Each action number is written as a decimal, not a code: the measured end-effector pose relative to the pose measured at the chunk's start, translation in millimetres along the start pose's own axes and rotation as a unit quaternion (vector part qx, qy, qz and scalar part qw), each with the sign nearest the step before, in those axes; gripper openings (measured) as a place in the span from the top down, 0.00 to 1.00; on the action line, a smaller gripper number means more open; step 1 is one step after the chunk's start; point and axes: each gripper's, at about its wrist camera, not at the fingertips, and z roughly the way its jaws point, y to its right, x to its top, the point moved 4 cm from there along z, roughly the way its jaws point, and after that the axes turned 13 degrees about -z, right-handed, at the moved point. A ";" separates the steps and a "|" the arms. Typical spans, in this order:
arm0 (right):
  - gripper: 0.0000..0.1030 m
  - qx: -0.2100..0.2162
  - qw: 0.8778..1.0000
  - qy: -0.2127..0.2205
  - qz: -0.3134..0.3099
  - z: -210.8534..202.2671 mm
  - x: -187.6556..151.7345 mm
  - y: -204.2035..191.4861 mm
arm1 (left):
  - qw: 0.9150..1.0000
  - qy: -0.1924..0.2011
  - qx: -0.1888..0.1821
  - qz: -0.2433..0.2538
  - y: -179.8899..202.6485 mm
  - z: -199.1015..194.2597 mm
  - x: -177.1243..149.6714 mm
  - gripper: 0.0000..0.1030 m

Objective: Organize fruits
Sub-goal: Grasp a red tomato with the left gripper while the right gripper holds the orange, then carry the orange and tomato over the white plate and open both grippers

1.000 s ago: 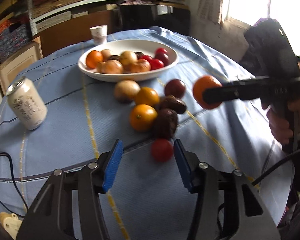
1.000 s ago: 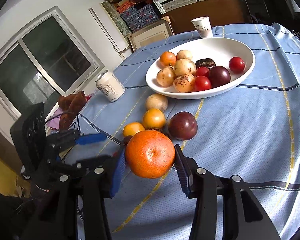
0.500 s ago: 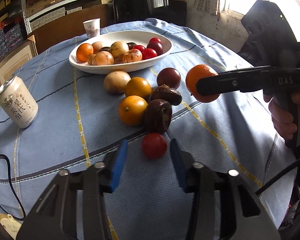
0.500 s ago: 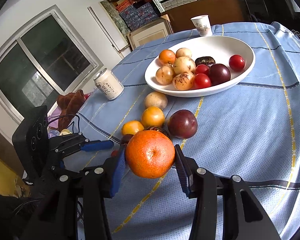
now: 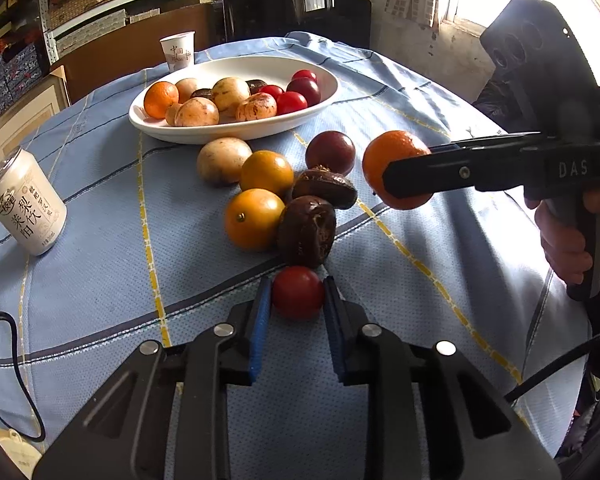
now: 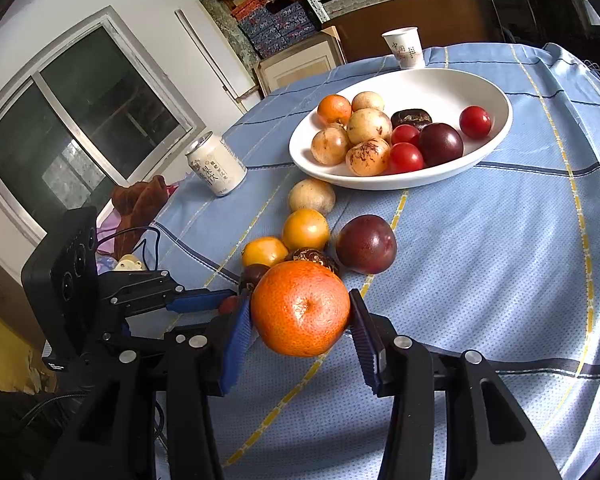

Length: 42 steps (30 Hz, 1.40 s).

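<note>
A small red tomato lies on the blue cloth at the near end of a row of loose fruit, and my left gripper is shut on it, blue pads touching both sides. My right gripper is shut on an orange mandarin and holds it above the cloth; the left wrist view shows that mandarin at right. Beyond lie two dark wrinkled fruits, two yellow-orange fruits, a purple plum and a pale round fruit. The white bowl behind holds several fruits.
A drink can stands at the left of the table and a paper cup behind the bowl. A black cable runs along the near left edge. A person's hand grips the right tool. Shelves and boxes line the back wall.
My left gripper's pads have closed in from wide apart onto the red tomato, with the view drawing slightly nearer the fruit. The right gripper and its mandarin have stayed in place.
</note>
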 end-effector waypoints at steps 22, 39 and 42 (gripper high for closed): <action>0.54 -0.062 0.993 0.097 0.027 -9.4 55.2 42.5 | 0.991 0.095 -0.008 -0.095 -42.2 -27.9 124.2 0.76; 0.53 -0.135 0.986 0.099 0.006 31.6 104.1 87.6 | 0.989 0.087 0.075 -0.095 -55.6 43.5 203.4 0.76; 0.53 -0.133 0.986 0.100 0.003 32.9 104.8 86.4 | 0.988 0.083 0.083 -0.099 -57.1 50.0 206.2 0.74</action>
